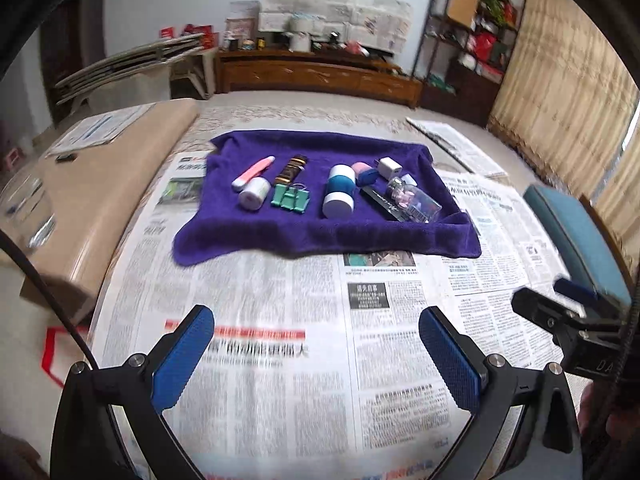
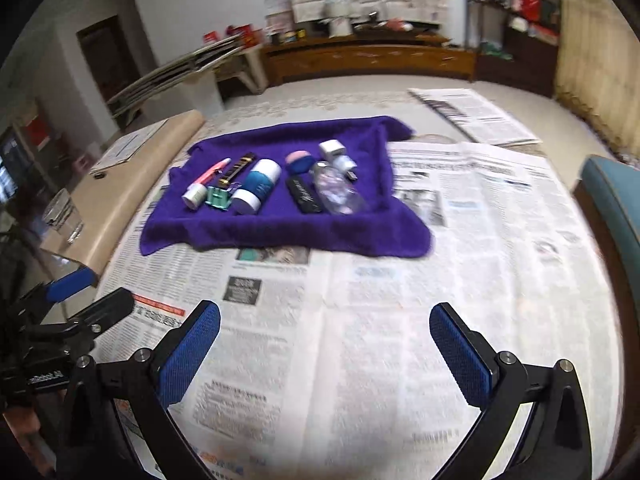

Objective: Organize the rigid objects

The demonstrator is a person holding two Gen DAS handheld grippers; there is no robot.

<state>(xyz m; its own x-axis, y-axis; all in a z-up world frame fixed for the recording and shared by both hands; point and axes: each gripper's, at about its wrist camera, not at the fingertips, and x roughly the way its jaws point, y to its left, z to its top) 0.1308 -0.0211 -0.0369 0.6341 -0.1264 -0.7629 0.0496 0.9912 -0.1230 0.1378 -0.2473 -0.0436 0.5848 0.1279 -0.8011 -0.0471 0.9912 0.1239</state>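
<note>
A purple cloth [image 1: 320,236] [image 2: 280,232] lies on the newspaper-covered table, with small objects lined up on it. From the left: a pink pen [image 1: 253,173], a white roll [image 1: 254,193], a dark tube [image 1: 291,169], green binder clips [image 1: 290,198], a blue-and-white jar [image 1: 339,191] [image 2: 256,192], a pink-capped item [image 1: 365,172], a black flat case [image 1: 381,202] [image 2: 303,196], a clear bottle [image 1: 414,200] [image 2: 338,194] and a white charger [image 1: 388,168] [image 2: 331,148]. My left gripper [image 1: 316,354] and right gripper [image 2: 325,354] both hover open over bare newspaper, well short of the cloth, nothing between their fingers.
Newspaper sheets [image 1: 280,360] cover the table. A beige box [image 1: 104,184] and a clear glass container [image 1: 24,212] stand at the left. A blue chair [image 1: 576,236] stands at the right edge. A folded newspaper [image 2: 472,116] lies at the far right; a wooden sideboard [image 1: 316,76] stands behind.
</note>
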